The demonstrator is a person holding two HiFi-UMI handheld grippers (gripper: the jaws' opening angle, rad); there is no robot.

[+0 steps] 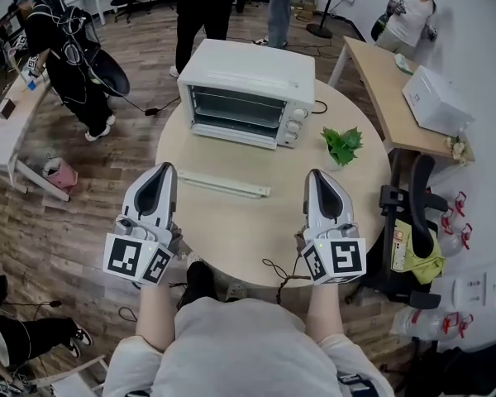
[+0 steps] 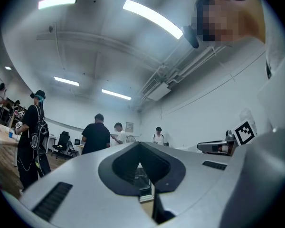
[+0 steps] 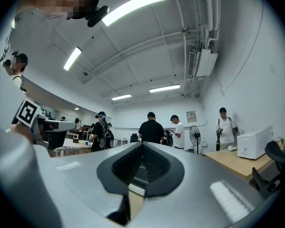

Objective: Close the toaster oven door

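No text, brand or number reads in your views. Marker cube (image 1: 138,257) on your left claw (image 1: 161,169) and marker cube (image 1: 337,259) on your right claw (image 1: 314,174): black-and-white square patterns only, no characters. Toaster oven (image 1: 248,89) dial markings: too small to read. Framed notice (image 3: 192,116) on far wall: print illegible. White box (image 1: 434,99) on side worktop (image 1: 380,81): nothing legible.

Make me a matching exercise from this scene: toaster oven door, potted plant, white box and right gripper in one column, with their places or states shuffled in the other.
1. toaster oven door
2. potted plant
3. white box
4. right gripper

A. on the side desk
B. jaws shut, nothing held
C. folded down, open
D. on the round table, right of the toaster oven

Pairs: 1-C, 2-D, 3-A, 4-B
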